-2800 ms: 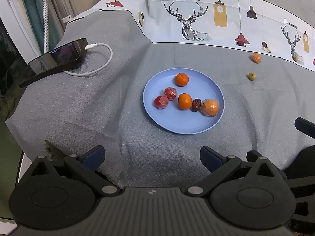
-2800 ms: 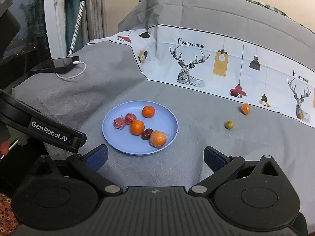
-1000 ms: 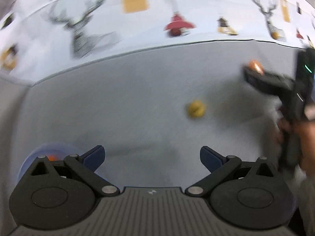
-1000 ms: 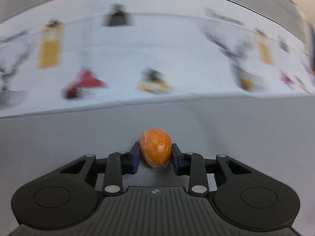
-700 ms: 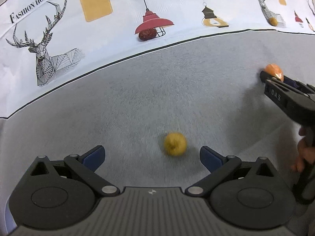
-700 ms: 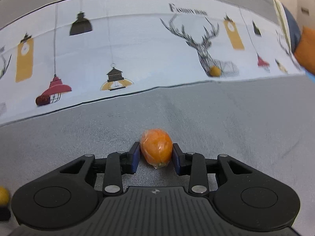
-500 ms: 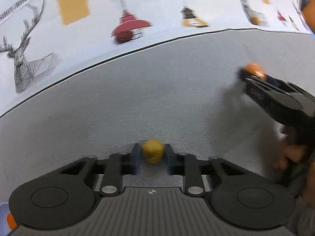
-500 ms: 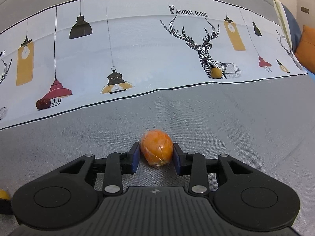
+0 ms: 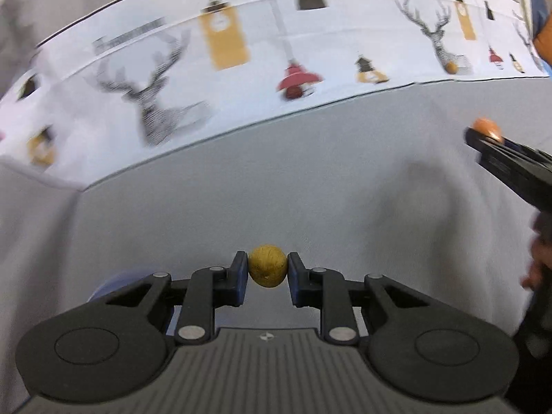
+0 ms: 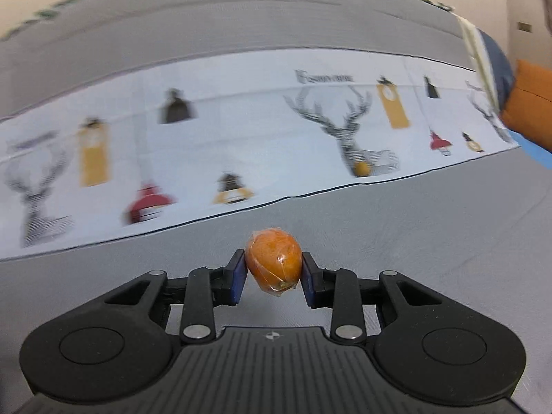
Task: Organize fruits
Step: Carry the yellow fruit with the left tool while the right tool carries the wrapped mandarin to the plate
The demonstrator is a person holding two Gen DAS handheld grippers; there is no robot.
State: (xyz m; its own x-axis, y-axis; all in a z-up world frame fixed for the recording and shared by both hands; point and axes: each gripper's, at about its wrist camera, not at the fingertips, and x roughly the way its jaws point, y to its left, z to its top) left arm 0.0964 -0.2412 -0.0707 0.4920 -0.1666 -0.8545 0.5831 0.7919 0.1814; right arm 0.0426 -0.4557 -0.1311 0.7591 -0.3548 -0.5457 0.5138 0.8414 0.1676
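In the left wrist view my left gripper (image 9: 267,270) is shut on a small yellow fruit (image 9: 267,266), held clear above the grey cloth (image 9: 276,186). A sliver of the blue plate (image 9: 110,284) shows behind its left finger. At the right edge of that view the right gripper (image 9: 484,131) carries an orange fruit (image 9: 485,125). In the right wrist view my right gripper (image 10: 273,269) is shut on that plastic-wrapped orange fruit (image 10: 273,259), lifted off the cloth. The fruits on the plate are hidden.
A white band of cloth printed with deer and lamps (image 9: 241,69) runs across the back. Small fruits lie on it: a dark red one (image 9: 294,94) and an orange one (image 10: 361,169). A hand (image 9: 538,255) holds the right gripper. An orange cushion (image 10: 531,107) sits far right.
My left gripper closed on the yellow fruit and has lifted it off the cloth. My right gripper, still holding the orange fruit, has risen and moved back from the printed band.
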